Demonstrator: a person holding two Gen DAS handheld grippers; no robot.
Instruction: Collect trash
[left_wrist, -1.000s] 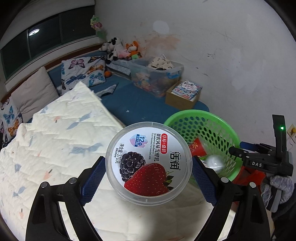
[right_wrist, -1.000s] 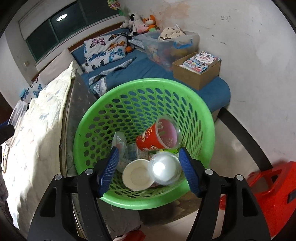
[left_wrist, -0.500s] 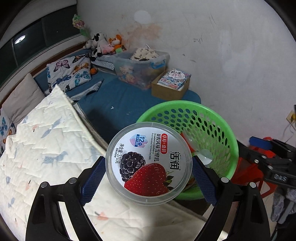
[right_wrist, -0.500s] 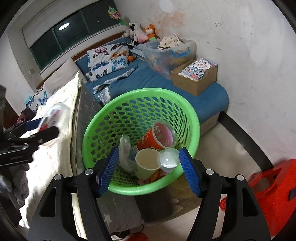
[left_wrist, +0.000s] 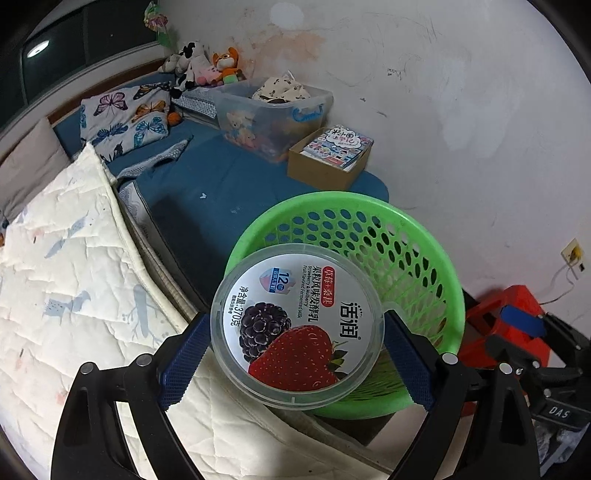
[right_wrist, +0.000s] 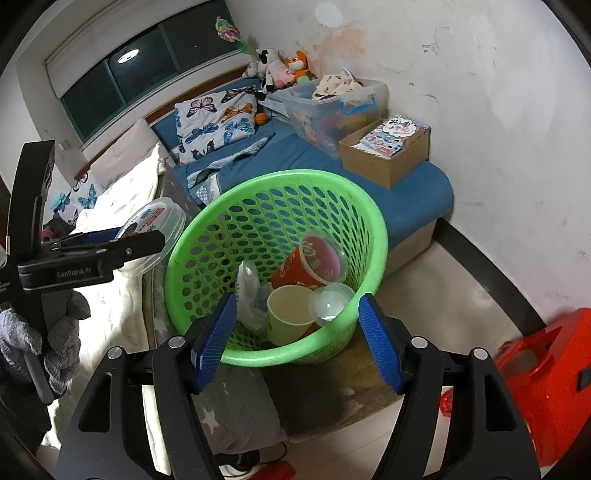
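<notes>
Left-wrist view: left tongs, clamped on yogurt tub, now reach green basket rim; right tongs apart, empty; drop looks imminent.

- We see the green basket open at the top, its mouth tilted toward us, so a gripper can pass in from above.
- Its floor is crowded: a red cup, a cream cup, a clear lid and a crumpled wrapper lie together there.
- The mattress edge presses close on the basket's left; the blue bed end stands behind it.
- A red stool blocks the floor on the right, with bare floor between it and the basket.
- The left gripper, clamped on a yogurt tub, hangs by the basket's left rim.
</notes>
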